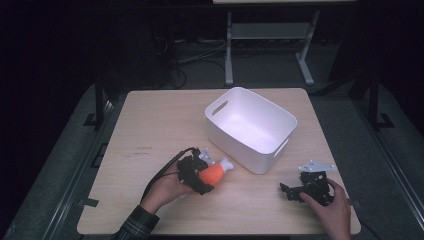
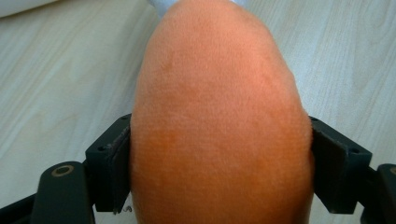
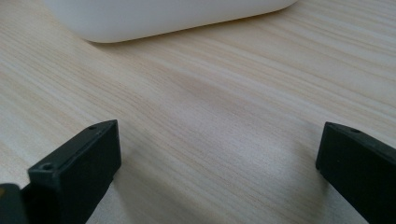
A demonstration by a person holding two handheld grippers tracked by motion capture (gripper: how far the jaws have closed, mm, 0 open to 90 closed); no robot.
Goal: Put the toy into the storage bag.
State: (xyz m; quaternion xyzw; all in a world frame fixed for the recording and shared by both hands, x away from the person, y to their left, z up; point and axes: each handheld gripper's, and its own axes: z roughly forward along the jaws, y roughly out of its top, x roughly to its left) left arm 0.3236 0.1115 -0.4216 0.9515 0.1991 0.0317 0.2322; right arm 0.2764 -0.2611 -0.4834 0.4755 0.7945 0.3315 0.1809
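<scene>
A light wooden table (image 1: pixel 150 125) sits in a dark room, seen from above. A white plastic bin (image 1: pixel 250 127) with handle cut-outs stands on the right half of the tabletop, turned at an angle, its far corner near the table's back edge and its near corner toward the middle.

The left gripper (image 1: pixel 197 175), held in the person's left hand (image 1: pixel 165 190), is clamped on an orange plush toy (image 1: pixel 214 172) with a white tip. The toy lies just beside the bin's near-left wall, its white tip pointing at that wall. In the left gripper view, the two black jaws press against both sides of the toy's orange body (image 2: pixel 219 121), above the wood.

The right gripper (image 1: pixel 292 192), in the person's right hand (image 1: pixel 332 207), rests near the table's front right corner, close to the front edge. In the right gripper view its jaws stand wide apart with bare wood between them and the bin's rounded lower edge (image 3: pixel 163 21) ahead.

The left half of the tabletop is open wood. A black cable (image 1: pixel 162 175) trails from the left gripper toward the front edge.
</scene>
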